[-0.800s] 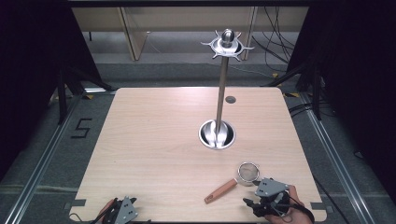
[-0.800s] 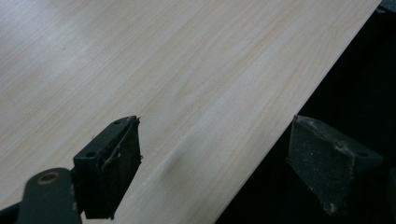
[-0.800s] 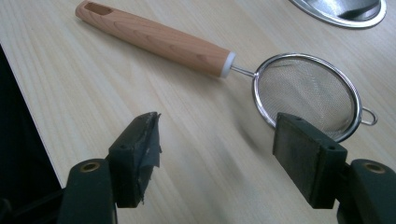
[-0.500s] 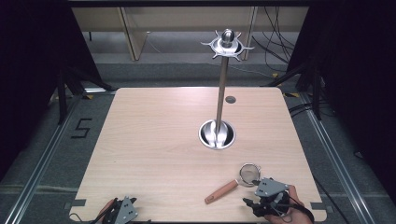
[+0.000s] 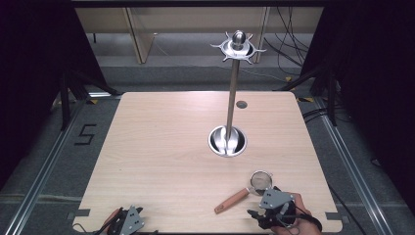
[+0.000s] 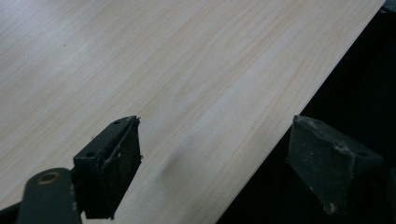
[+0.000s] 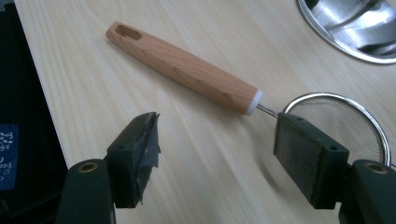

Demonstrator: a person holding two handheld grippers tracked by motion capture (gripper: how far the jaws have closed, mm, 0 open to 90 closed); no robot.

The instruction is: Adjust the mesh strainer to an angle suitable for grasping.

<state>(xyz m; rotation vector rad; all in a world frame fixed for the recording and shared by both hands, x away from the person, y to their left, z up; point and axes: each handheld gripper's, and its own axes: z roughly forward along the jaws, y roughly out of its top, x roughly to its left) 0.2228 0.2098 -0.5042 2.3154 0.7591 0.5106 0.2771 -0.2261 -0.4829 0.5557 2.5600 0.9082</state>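
The right gripper [image 7: 215, 154] has its two black jaws standing wide apart with nothing between them but bare wood; its fingertips [image 7: 135, 149] hover just above the table [image 5: 161, 147], close to the near edge; just beyond them lies a small mesh strainer [image 7: 233, 88], flat on the tabletop and untouched; its wooden handle [image 7: 182, 67] runs away to the upper left in the right gripper view, with a slot cut in the far end and a white collar where a thin wire joins the round mesh bowl [image 7: 336, 121], which sits partly behind one jaw; in the high view the strainer [image 5: 242, 193] lies near the front right of the table, its bowl toward the middle and its handle pointing to the near edge, with the right gripper [image 5: 271, 210] and the hand holding it just beside it at the table's front edge.

The left gripper [image 6: 215, 168] also has its jaws apart and holds nothing; one of its fingertips [image 6: 114, 163] is over the wood while the other hangs past the table's edge over darkness; in the high view it [image 5: 128, 223] sits at the front left corner, well apart from the strainer.

Farther out, a tall metal stand [image 5: 230, 112] rises from a round steel base [image 5: 227, 142] right of the table's centre, topped by a ring of hooks [image 5: 238, 46]; a corner of that base [image 7: 355, 28] shows in the right gripper view; a small dark hole [image 5: 241, 104] marks the tabletop behind the stand.
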